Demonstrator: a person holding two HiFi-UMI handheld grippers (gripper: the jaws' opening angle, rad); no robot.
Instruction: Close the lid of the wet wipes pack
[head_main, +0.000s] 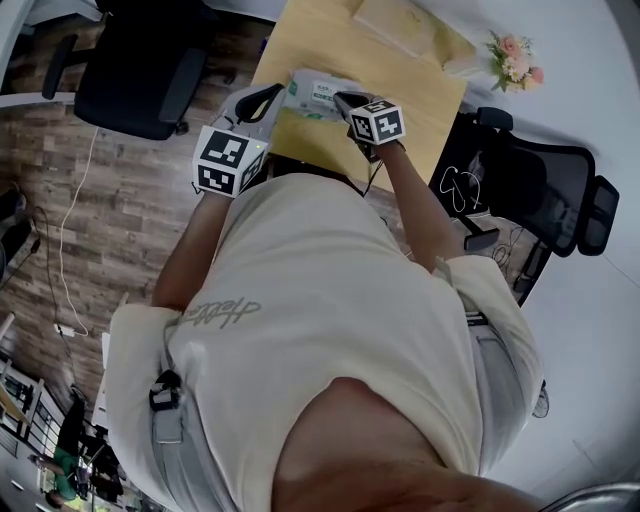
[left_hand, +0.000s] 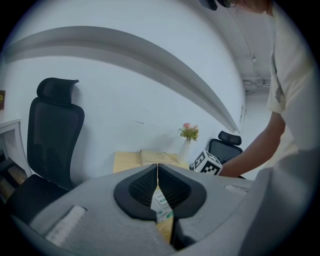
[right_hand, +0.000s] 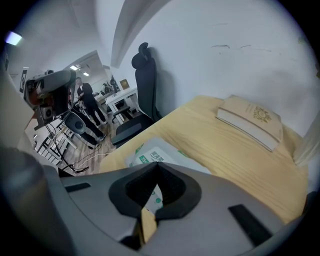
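Note:
The wet wipes pack (head_main: 318, 93), white with green print, lies flat near the front edge of the wooden table (head_main: 420, 95). My left gripper (head_main: 277, 93) is at the pack's left end and my right gripper (head_main: 343, 99) at its right end, both shut, with nothing visibly clamped. In the left gripper view the jaws meet at the tips (left_hand: 157, 169), and the pack (left_hand: 161, 202) shows through the gap below them. The right gripper's closed tips (right_hand: 159, 165) hover over the pack (right_hand: 162, 152). Whether the lid lies flat I cannot tell.
A closed tan book (head_main: 400, 25) lies at the table's far side, with a small vase of flowers (head_main: 512, 58) to its right. Black office chairs stand to the left (head_main: 140, 70) and right (head_main: 530, 190) of the table. The person's body hides the table's near edge.

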